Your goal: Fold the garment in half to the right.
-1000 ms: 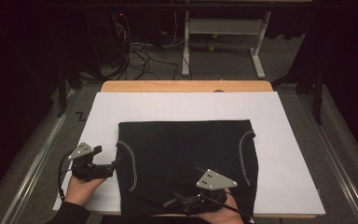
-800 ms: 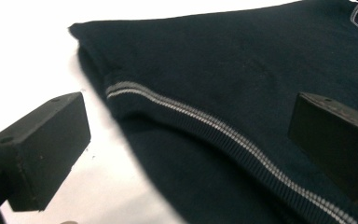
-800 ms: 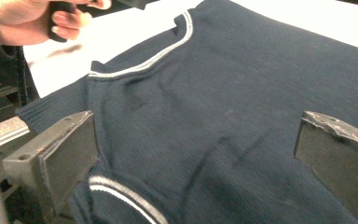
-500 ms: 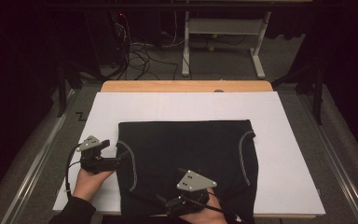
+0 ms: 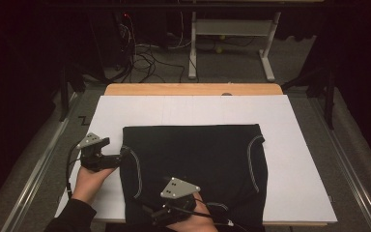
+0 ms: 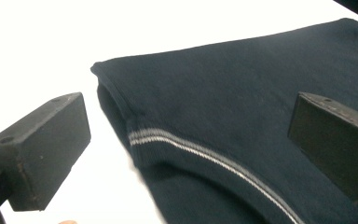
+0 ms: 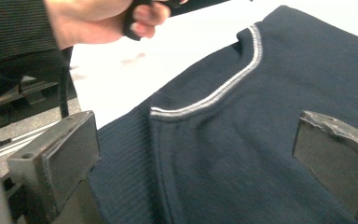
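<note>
A dark navy garment with white piping lies folded flat on the white sheet. My left gripper is at the garment's left edge and stands open. In the left gripper view its jaws straddle a folded corner of the garment near a white stripe, touching nothing. My right gripper hovers over the garment's front left part, pointing left, also open. In the right gripper view the garment with a curved white seam lies between the spread jaws, and the other hand shows at the top left.
The white sheet covers a wooden table. Bare sheet lies behind and to the right of the garment. Beyond the table, cables and a metal desk frame stand on the grey floor. Metal rails run along both sides.
My right gripper has moved left along the garment's front edge. My left gripper has shifted right, up to the garment's left edge. The garment lies as before.
</note>
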`<state>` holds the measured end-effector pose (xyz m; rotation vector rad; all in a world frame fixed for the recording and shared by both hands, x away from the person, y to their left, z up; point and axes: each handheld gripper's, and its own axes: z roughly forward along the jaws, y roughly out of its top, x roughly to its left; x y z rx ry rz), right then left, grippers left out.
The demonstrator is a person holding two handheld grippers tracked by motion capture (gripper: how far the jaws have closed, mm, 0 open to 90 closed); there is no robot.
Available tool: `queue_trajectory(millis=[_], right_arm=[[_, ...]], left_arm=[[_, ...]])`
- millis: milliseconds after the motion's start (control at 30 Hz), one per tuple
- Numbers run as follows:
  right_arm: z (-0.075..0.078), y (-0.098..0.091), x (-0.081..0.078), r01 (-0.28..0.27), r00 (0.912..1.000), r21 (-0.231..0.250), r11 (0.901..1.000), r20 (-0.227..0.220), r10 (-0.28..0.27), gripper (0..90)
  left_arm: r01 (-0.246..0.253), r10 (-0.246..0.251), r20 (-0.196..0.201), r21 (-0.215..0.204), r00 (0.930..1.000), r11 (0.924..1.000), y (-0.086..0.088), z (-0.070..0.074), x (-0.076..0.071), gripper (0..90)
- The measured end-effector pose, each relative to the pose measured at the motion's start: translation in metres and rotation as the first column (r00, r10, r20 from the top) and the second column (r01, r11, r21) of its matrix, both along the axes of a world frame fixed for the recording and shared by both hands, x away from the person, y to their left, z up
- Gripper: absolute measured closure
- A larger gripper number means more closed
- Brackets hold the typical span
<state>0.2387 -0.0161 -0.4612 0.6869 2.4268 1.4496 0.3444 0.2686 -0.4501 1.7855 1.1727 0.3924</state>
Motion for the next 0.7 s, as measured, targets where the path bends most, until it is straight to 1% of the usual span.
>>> queue_trajectory(millis=[67, 200, 367, 400, 467, 533, 600, 633, 700], right_arm=[[-0.001, 0.007, 0.0, -0.01, 0.9999, 0.002, 0.9999, -0.011, 0.01, 1.2], [-0.002, 0.019, 0.0, -0.029, 0.9994, -0.003, 0.9996, -0.017, 0.029, 1.2], [-0.004, 0.031, 0.0, -0.047, 0.9983, -0.018, 0.9987, -0.035, 0.046, 1.9], [-0.005, 0.033, 0.0, -0.05, 0.9981, -0.021, 0.9985, -0.038, 0.049, 2.0], [-0.005, 0.037, 0.0, -0.057, 0.9971, -0.028, 0.998, -0.052, 0.055, 3.1], [-0.006, 0.041, 0.0, -0.059, 0.9962, -0.036, 0.9976, -0.065, 0.057, 4.6], [-0.008, 0.045, 0.001, -0.062, 0.9959, -0.051, 0.9967, -0.069, 0.059, 5.0], [-0.009, 0.047, 0.001, -0.063, 0.9959, -0.059, 0.9963, -0.069, 0.059, 5.1], [-0.011, 0.05, 0.0, -0.067, 0.9952, -0.073, 0.995, -0.076, 0.062, 6.3]], left_arm=[[0.004, -0.004, -0.005, 0.024, 1.0, 0.9997, -0.002, 0.002, 0.006, 0.0], [0.017, -0.017, -0.015, 0.042, 0.9997, 0.999, -0.007, 0.007, 0.017, 0.0], [0.022, -0.021, -0.026, 0.041, 0.9994, 0.9989, -0.009, 0.008, 0.033, 0.0], [0.017, -0.016, -0.025, 0.038, 0.9996, 0.9991, -0.009, 0.007, 0.036, 0.0], [0.006, -0.005, -0.035, 0.045, 0.9994, 0.999, -0.009, 0.004, 0.044, 0.0], [-0.009, 0.012, -0.063, 0.047, 0.9979, 0.9989, -0.008, -0.002, 0.052, 0.0], [-0.022, 0.028, -0.101, 0.053, 0.9946, 0.9983, -0.006, -0.007, 0.061, 0.0], [-0.027, 0.032, -0.119, 0.046, 0.9924, 0.9986, -0.005, -0.01, 0.065, 0.0], [-0.045, 0.05, -0.137, 0.039, 0.9893, 0.9982, -0.001, -0.014, 0.073, 0.0]])
